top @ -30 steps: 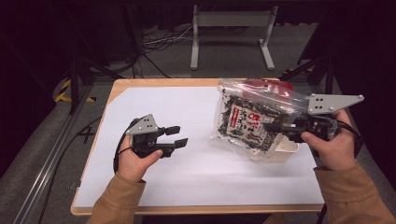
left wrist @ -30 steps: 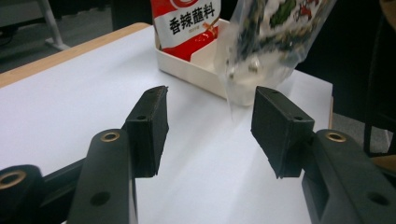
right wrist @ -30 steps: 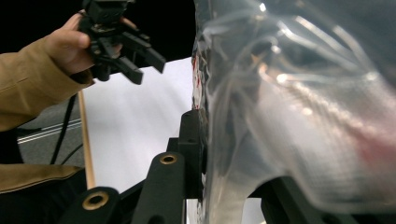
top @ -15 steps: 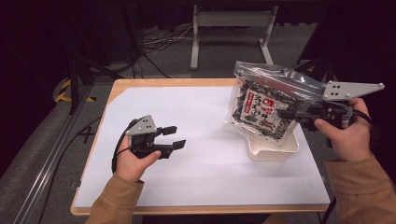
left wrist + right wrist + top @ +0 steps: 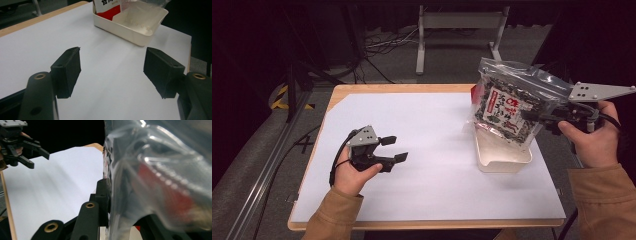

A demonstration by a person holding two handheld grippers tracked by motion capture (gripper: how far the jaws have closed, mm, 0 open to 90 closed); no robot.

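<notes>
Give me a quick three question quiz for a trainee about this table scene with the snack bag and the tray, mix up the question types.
1. True or false: the left tongs are shut on the white tray.
2. Which tongs hold the clear snack bag? A) left B) right C) neither
3. Fill in: the bag's lower end hangs over the ____.

Key:
1. False. The left tongs are open above the white sheet, holding nothing.
2. B. The right tongs are clamped on the bag.
3. Tray.
</notes>
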